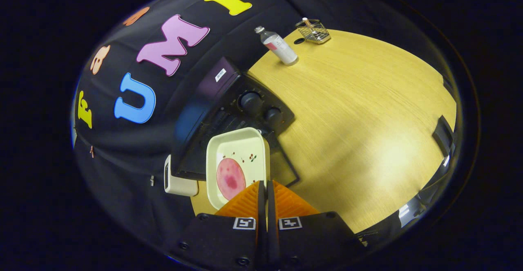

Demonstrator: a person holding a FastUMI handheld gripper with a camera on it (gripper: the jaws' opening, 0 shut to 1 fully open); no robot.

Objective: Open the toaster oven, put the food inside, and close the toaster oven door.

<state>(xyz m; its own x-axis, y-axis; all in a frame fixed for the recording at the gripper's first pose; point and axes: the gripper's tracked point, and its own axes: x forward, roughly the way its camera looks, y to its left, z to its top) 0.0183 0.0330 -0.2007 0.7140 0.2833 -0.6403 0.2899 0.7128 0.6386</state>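
Observation:
My gripper (pixel 264 189) is shut on the near rim of a white square plate (pixel 239 148); both orange fingers (pixel 245 203) press on it. A round pink slice of food (pixel 230 179) lies on the plate. Just beyond the fingers stands the black toaster oven (pixel 220 103) with two knobs (pixel 250 101) on its front. Its dark glass door (pixel 286 169) is folded down onto the table. The plate sits in front of the oven's opening, above the door. I cannot tell whether it rests on anything.
The oven stands on a light wooden table (pixel 367 119). Far beyond it are a plastic bottle (pixel 280 46) and a wire basket (pixel 312 31). A white box (pixel 177 183) sits beside the oven. Black cloth walls close in behind.

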